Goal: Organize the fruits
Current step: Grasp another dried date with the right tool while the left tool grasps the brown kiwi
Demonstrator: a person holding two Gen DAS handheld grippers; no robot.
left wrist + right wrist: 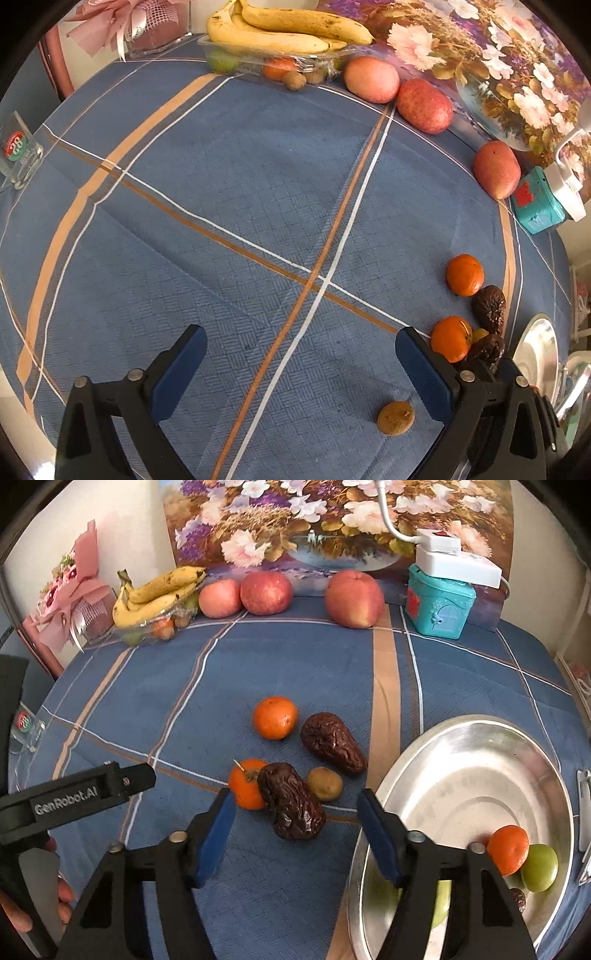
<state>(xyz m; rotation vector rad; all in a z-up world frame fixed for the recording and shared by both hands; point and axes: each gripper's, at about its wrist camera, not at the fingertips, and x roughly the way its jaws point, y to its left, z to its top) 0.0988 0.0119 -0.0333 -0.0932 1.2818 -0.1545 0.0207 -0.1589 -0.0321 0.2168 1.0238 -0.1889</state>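
In the right wrist view my right gripper (295, 805) is open, its jaws either side of a dark wrinkled date (291, 806) on the blue cloth. Beside that date lie a mandarin (246, 784), a small brown fruit (324, 783), a second date (332, 743) and a second mandarin (275, 717). The metal plate (461, 771) at right holds a mandarin (508, 849) and a green fruit (540, 867). My left gripper (301, 352) is open and empty above the cloth; a small brown fruit (395, 418) lies by its right finger. It shows at left (77, 794).
Three apples (352, 599) and a tray of bananas (159, 590) line the back by a flower picture. A teal box (437, 605) with a white power adapter stands back right. A glass (20, 151) is at the left edge. A pink bouquet (70, 590) is at back left.
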